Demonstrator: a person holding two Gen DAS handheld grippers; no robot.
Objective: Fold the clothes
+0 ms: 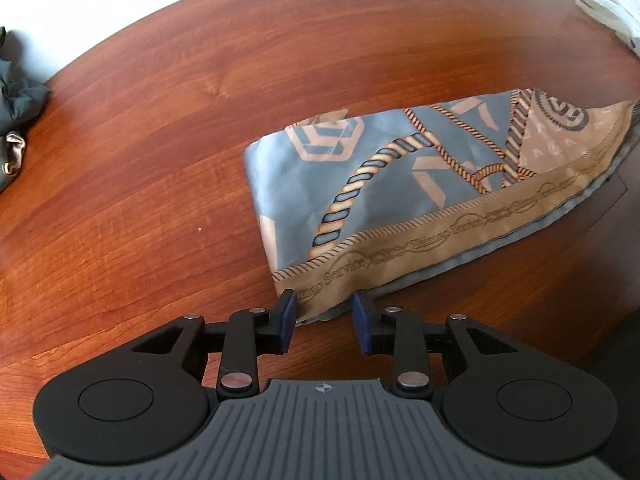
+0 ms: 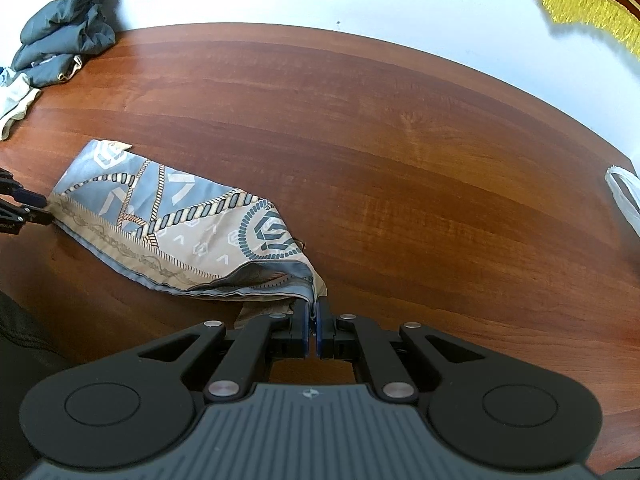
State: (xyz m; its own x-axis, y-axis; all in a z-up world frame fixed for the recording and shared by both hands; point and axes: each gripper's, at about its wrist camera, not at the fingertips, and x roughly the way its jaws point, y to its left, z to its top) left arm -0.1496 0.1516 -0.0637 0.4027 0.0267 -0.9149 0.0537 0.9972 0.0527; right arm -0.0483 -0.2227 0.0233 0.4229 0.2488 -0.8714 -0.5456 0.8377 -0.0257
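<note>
The one reddish-brown wooden table point(image 2: 400, 140) carries everything, and I use its bare middle as the folding surface, with the waiting laundry kept at its far left edge. There sits one crumpled heap of dark grey cloth point(image 2: 66, 32) with a pale cream piece point(image 2: 14, 106) beside it; I cannot tell how many garments are in that heap. One blue-grey and tan silky scarf printed with rope and chain patterns point(image 1: 400, 184) lies folded into a long band near my side of the table, its tan lettered border toward me, which I judge keeps the edges lined up for another fold. I count two grippers, one at each end of that band. My right gripper point(image 2: 313, 320) is pinched tight on the scarf's near right corner, lifting the layers a little off the wood so that end stays under control. My left gripper point(image 1: 325, 316) stands partly apart, its blue pads point(image 1: 289, 320) on either side of the scarf's left corner without pressing it; it holds nothing. One white plastic bag point(image 2: 624, 196) lies at the table's right edge, well apart.
</note>
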